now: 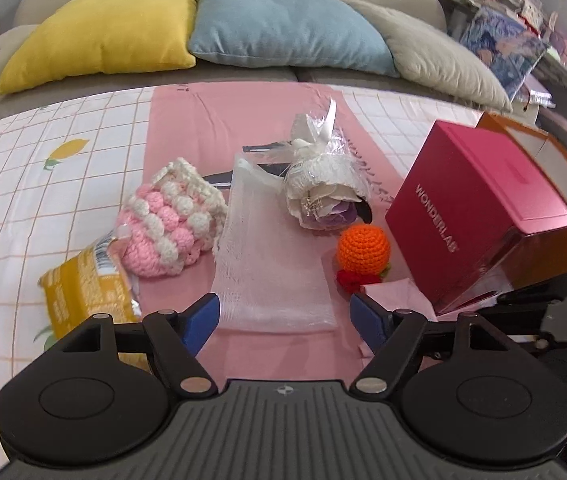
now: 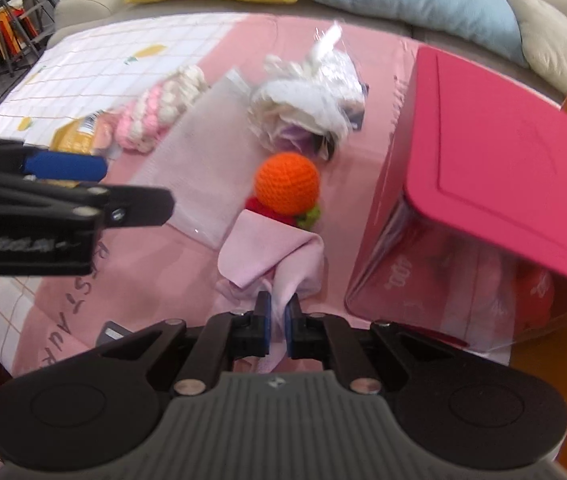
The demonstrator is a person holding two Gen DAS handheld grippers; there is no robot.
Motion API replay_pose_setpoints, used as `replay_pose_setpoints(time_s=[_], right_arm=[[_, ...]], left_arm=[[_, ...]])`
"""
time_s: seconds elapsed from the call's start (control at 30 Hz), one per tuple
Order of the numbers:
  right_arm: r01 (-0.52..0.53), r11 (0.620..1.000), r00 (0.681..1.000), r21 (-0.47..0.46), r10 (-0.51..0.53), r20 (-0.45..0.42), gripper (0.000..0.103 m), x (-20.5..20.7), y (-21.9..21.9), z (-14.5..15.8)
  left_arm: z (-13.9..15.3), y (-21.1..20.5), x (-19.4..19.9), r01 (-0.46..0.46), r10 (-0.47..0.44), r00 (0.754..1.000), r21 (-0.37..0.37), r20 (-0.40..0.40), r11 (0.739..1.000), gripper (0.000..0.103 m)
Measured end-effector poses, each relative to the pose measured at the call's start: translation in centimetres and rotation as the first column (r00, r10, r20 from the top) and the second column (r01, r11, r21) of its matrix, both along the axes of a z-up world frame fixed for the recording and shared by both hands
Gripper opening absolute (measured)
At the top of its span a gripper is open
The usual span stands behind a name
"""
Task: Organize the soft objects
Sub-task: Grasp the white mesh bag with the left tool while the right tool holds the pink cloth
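A: Where are we w/ the grippers?

B: We're holding the left gripper (image 1: 284,316) w/ jaws wide apart over the near edge of the white mesh bag (image 1: 271,256), nothing between them. The right gripper (image 2: 277,312) is pinching together on the pink cloth (image 2: 271,252), just in front of the orange crochet ball (image 2: 286,184).

A: Room to move?

B: We're seeing bare pink runner (image 1: 283,348) near us. On the right the magenta box (image 1: 479,208) is crowding us, its corner close to the cloth. To the left, the pink-white crochet pouch (image 1: 171,228) is touching the yellow packet (image 1: 83,292).

A: Any writing?

B: Box side is reading "WONDERLAB". Runner lettering is too partial to read.
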State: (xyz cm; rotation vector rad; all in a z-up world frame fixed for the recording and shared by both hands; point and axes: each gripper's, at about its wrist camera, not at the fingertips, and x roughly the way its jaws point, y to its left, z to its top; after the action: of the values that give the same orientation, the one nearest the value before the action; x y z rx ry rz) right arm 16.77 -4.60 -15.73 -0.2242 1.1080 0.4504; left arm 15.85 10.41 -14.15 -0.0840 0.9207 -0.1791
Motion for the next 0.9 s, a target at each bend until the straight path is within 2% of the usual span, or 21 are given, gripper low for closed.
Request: replay_pose_setpoints(time_s=[0.07,0.3,0.4,0.43,0.47,0.5,0.57,0.6,0.63,0.67,0.73,0.9], right_arm=[[-0.002,1.000,0.999,-0.012,0.002,-0.032,0.005,0.4,-0.1,-1.1],[-0.035,0.999,0.999,-0.010,0.034,-0.018,0.005,0.2,-0.1,-1.5],[-0.040,0.999,0.999,-0.005,0.040,-0.015,0.005,0.2,-0.1,-1.6],[-0.044,0.999,0.999,-0.007,0.044,-0.011,0.005,0.1,-0.1,-1.6],[-0.047,0.999,0.999,-0.010,0.047,-0.007,0.005,-0.1,-0.1,-1.5],[-0.050,0.999,0.999,-0.012,0.050,-0.004,0.005,-0.2,-0.2,-1.5],[-0.049,0.999,0.999,-0.011,0.049,-0.004,0.005,-0.1,-0.1,-1.5],[-0.049,0.999,0.999,-0.010,0.049,-0.004,0.005,-0.5,-0.4,-1.2],[-0.049,0.999,0.999,-0.010,0.049,-0.004,0.005,-0.5,-0.4,-1.2],[-0.051,0.999,0.999,-0.009,0.051,-0.004,0.005,-0.5,-0.4,-1.2],[-0.053,0.999,0.999,-0.006,0.053,-0.006,0.005,-0.6,-0.5,-1.1],[-0.042,0.999,0.998,0.010,0.043,-0.038,0.005,0.1,-1.0,-1.0]], left_arm=[[-0.7,-0.2,0.8,0.004,-0.004,1.000,0.018,-0.002,1.000,0.087],[-3.9,-0.8,2.5,-0.035,0.038,0.999,0.066,-0.035,0.997,0.088],[-4.2,-1.8,2.0,-0.013,0.014,1.000,0.111,-0.012,0.994,0.082],[-4.1,-2.4,1.7,0.000,0.000,1.000,0.138,-0.001,0.990,0.074],[-4.0,-2.7,1.5,0.015,-0.016,1.000,0.125,0.005,0.992,0.061],[-3.9,-3.0,1.2,0.026,-0.027,1.000,0.122,0.004,0.992,0.060],[-3.7,-3.5,0.8,0.047,-0.049,0.999,0.123,0.009,0.991,0.038],[-3.7,-3.8,0.6,0.055,-0.057,0.998,0.125,0.008,0.991,0.033],[-3.6,-4.0,0.5,0.065,-0.066,0.998,0.123,0.004,0.990,0.017],[-3.5,-4.2,0.3,0.072,-0.071,0.997,0.121,-0.006,0.990,0.010],[-3.3,-4.4,-0.3,0.055,-0.052,0.998,0.123,-0.022,0.991,0.009],[-2.4,-3.8,-1.3,-0.001,0.007,0.994,0.060,-0.105,0.998,0.008]])
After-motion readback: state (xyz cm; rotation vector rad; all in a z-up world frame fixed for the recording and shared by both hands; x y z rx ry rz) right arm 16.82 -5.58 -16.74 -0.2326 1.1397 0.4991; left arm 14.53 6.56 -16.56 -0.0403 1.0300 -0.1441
